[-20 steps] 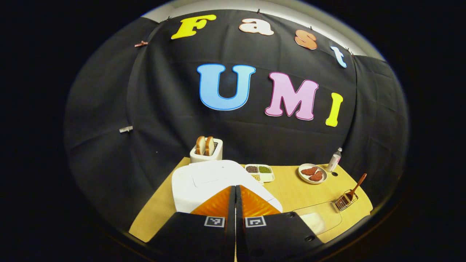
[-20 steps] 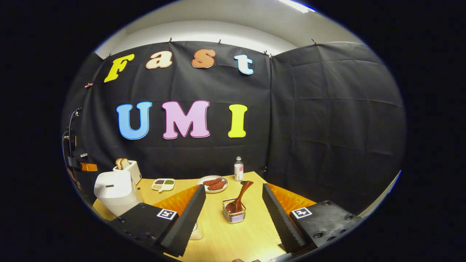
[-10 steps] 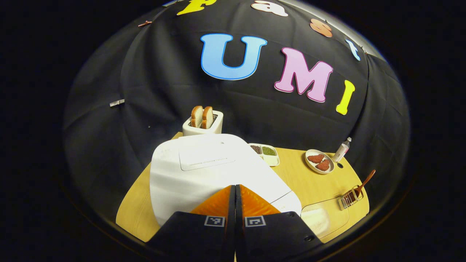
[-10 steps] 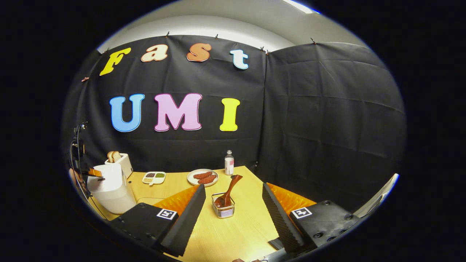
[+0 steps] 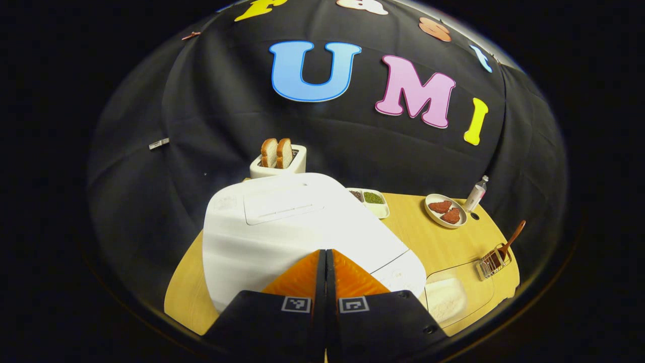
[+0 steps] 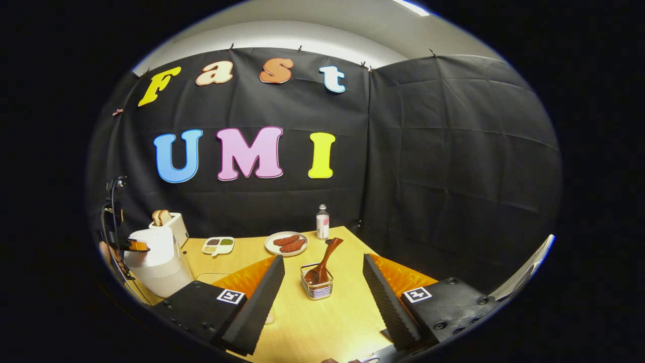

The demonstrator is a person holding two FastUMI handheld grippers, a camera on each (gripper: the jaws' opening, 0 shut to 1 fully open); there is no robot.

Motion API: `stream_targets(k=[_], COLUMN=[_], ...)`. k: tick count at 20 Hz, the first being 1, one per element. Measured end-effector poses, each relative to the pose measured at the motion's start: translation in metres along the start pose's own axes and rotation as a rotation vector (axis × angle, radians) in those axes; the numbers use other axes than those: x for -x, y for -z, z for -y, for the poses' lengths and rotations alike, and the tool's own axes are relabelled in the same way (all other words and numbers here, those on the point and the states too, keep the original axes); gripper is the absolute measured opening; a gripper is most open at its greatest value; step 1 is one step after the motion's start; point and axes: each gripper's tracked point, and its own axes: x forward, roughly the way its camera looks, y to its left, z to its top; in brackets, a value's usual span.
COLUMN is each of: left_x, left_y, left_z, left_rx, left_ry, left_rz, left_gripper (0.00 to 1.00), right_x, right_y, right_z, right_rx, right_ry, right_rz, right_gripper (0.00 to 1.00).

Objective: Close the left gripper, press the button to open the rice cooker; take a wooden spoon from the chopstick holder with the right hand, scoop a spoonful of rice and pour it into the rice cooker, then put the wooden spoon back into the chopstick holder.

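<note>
Left gripper (image 5: 325,254) being held fully closed, empty, tips probably being pressed at rice cooker (image 5: 282,222) front for button. Right gripper (image 6: 322,282) being kept wide open, empty, aimed at wooden spoon (image 6: 325,262) leaning in chopstick holder (image 6: 316,287).

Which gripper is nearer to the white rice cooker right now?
Left. The left gripper, shut, sits over the front of the white rice cooker. The right gripper, open, faces the wire chopstick holder, with the cooker off to its left.
</note>
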Motion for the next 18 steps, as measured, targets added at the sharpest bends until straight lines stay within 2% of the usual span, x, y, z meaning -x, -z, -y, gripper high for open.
stream_targets(k=[5,10,12,15,17,18], left_x=[0.012,0.071,0.094,0.124,0.143,0.152], left_y=[-0.008,-0.072,-0.070,-0.060,-0.053,-0.049], left_z=[0.002,0.005,0.011,0.037,0.049,0.053], left_rx=[-0.021,-0.083,-0.070,-0.054,-0.045,-0.041], left_ry=[-0.023,-0.106,-0.126,-0.079,-0.060,-0.062], left_rz=[0.030,0.282,0.271,0.273,0.291,0.295], left_gripper=[0.06,0.07,0.09,0.11,0.33,0.63], right_x=[0.002,-0.011,-0.022,-0.042,-0.058,-0.067], right_y=[-0.006,-0.007,-0.008,-0.014,-0.013,-0.012], right_z=[0.001,0.015,0.017,0.015,0.010,0.008], right_rx=[0.018,-0.019,-0.019,-0.012,-0.012,-0.016], right_ry=[-0.024,-0.024,-0.036,-0.067,-0.096,-0.112], right_rz=[0.020,0.013,0.010,0.017,0.006,-0.003], right_gripper=[0.98,0.98,0.98,0.98,0.98,0.98])
